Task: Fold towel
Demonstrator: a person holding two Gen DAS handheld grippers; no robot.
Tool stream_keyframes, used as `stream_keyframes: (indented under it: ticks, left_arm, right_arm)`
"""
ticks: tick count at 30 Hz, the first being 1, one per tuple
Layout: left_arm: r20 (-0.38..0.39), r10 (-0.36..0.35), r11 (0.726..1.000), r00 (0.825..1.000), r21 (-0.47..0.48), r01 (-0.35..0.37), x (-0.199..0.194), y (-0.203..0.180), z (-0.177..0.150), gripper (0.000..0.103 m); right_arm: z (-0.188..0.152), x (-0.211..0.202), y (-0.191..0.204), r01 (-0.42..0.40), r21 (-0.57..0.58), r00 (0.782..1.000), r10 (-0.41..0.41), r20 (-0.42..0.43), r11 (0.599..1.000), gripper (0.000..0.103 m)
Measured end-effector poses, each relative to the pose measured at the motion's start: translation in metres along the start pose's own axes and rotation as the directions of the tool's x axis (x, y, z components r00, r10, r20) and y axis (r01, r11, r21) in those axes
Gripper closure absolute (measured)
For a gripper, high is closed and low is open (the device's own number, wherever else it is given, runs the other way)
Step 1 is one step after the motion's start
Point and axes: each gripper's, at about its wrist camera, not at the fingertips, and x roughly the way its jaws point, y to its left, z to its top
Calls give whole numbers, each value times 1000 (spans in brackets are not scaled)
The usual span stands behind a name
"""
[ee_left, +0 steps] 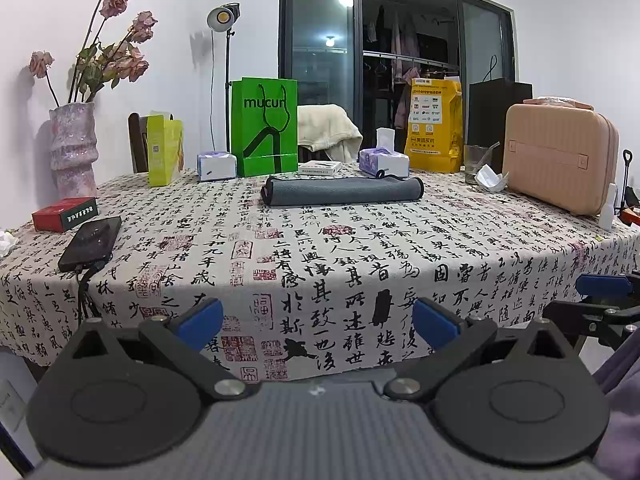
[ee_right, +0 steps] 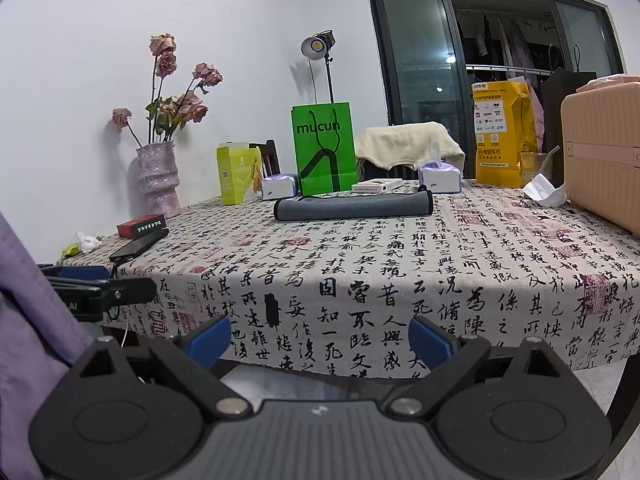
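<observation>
I am holding both tools back at the near edge of the worktop [ee_left: 360, 248] with its cloth covered in black writing. My left tool [ee_left: 316, 320] has its blue fingers spread wide, with nothing between them. My right tool [ee_right: 320, 340] is spread wide too, and holds nothing.

The soft grey towel [ee_left: 342, 191] lies far across the worktop, just in front of the tall green paper bag [ee_left: 266, 128] — well apart from both tools. It already looks folded into a long flat bundle, so I think the folding may be done, or one more fold is left. I cannot be sure which.

If more is needed, I must reach far forward — one tool to each end of the towel — and pinch the edges gently.
</observation>
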Motion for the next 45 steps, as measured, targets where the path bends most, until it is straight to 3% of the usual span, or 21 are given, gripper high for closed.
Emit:
stream_keyframes:
  ticks: [45]
  left_arm:
    - [10,17,1000,1000,7,-17,-1,-1,3,0]
  right_arm:
    - [0,1,-2,10,-4,1000,-10,6,1000,7]
